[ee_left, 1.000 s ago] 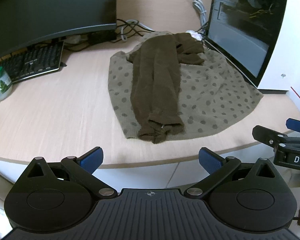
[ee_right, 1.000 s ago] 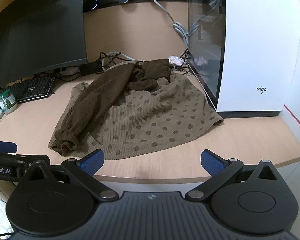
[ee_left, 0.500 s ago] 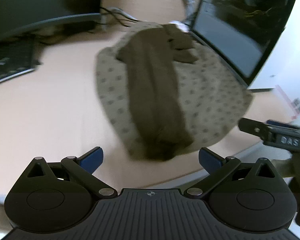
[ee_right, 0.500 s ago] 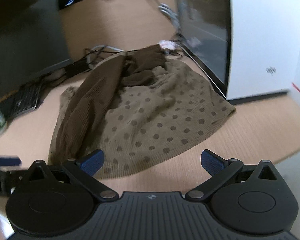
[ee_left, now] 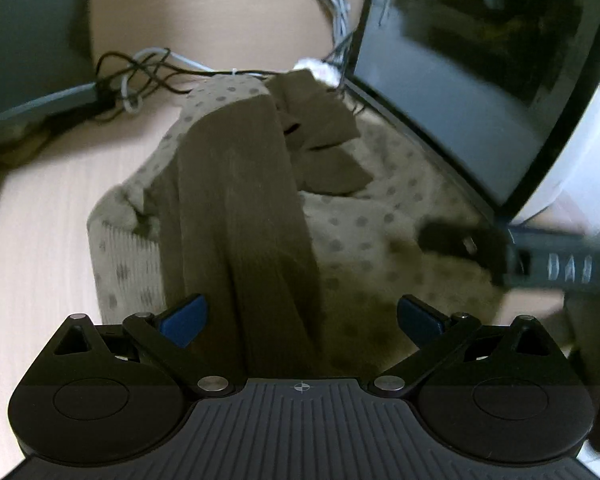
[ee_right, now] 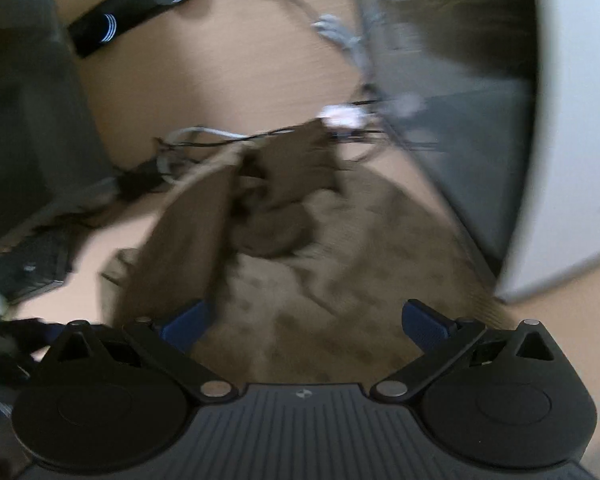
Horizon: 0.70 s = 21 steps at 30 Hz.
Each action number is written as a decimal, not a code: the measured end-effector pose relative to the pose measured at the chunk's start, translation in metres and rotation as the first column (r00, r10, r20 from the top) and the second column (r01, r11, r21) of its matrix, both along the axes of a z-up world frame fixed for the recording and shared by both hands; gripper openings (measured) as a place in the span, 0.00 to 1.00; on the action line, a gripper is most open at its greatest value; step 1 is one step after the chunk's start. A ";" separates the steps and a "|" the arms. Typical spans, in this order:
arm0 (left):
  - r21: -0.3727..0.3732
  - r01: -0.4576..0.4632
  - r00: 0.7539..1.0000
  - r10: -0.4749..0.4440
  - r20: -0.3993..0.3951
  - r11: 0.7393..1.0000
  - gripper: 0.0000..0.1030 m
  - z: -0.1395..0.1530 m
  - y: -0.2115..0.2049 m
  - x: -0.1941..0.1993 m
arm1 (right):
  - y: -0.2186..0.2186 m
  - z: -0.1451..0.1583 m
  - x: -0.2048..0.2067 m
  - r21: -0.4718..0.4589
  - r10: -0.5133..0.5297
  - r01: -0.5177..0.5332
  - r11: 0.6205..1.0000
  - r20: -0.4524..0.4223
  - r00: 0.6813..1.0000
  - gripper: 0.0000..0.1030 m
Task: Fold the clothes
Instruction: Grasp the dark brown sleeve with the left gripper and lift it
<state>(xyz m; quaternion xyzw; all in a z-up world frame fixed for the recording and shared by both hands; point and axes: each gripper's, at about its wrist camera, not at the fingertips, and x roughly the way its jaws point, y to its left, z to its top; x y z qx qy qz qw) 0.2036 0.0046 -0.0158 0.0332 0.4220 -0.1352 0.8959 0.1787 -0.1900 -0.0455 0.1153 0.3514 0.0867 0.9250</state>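
Both grippers, left gripper (ee_left: 300,316) and right gripper (ee_right: 304,320), hang spread wide over the dotted garment's (ee_left: 380,216) near hem, likely positioned to pinch it.

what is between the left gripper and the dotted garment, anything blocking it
Nothing visible. The left gripper is open directly over the near edge of the dotted garment, with the dark brown sleeve running between its fingers. The right gripper sits off to the side.
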 end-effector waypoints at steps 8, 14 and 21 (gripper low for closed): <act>0.052 -0.143 0.987 0.146 -0.073 0.988 0.45 -0.017 0.020 0.017 | 0.008 -0.036 0.071 0.057 0.055 -0.053 0.997 -0.048 0.997 1.00; -0.089 -0.234 0.972 0.234 -0.014 0.968 0.12 0.016 0.083 -0.004 | 0.018 -0.046 0.063 0.100 0.123 -0.116 0.988 -0.070 0.990 1.00; -0.081 -0.441 0.878 0.448 0.167 0.894 0.12 0.071 0.219 -0.059 | 0.062 -0.043 -0.007 -0.085 0.257 -0.267 0.960 -0.116 0.959 1.00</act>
